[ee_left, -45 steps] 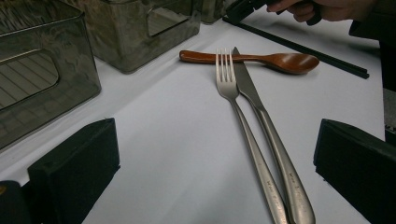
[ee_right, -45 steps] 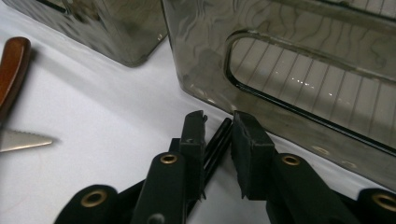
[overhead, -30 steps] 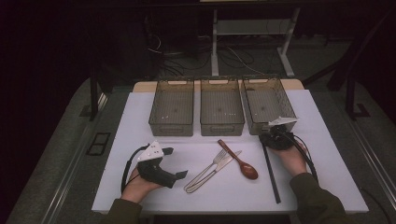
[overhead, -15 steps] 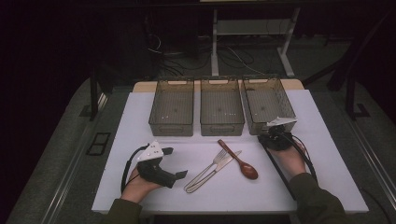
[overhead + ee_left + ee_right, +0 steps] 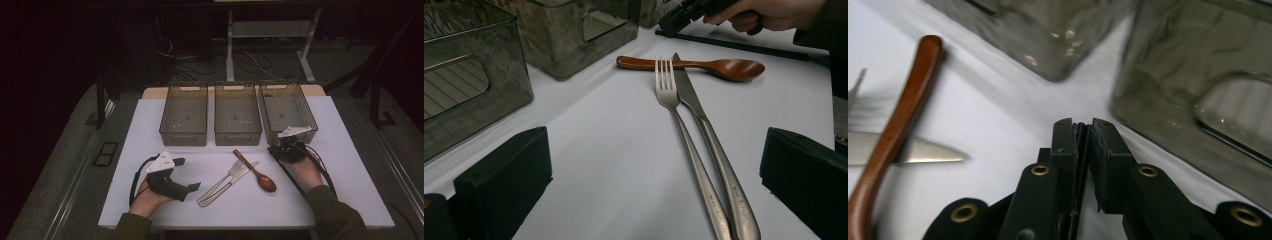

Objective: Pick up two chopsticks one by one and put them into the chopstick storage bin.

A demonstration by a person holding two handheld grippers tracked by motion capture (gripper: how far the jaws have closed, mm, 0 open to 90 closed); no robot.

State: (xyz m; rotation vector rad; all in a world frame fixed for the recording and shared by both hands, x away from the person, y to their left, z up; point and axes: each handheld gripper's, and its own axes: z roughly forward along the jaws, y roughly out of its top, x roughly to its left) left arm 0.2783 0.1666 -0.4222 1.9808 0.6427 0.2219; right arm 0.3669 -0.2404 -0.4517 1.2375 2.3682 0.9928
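Black stick (image 5: 292, 179) shifted by closed R tongs (image 5: 275, 149), L tongs (image 5: 189, 173) open, white tabletop (image 5: 350, 150), dark room

Three clear plastic bins stand in a row at the far side of the white mat: one on the left (image 5: 183, 115), one in the middle (image 5: 237, 114), one on the right (image 5: 288, 111). Nearer lie one fork (image 5: 218, 180), one knife (image 5: 231, 181), one wooden spoon (image 5: 255, 171) and one thin black stick (image 5: 292, 177). Two hand-held grippers are present, one left (image 5: 192, 186), one right (image 5: 272, 148).
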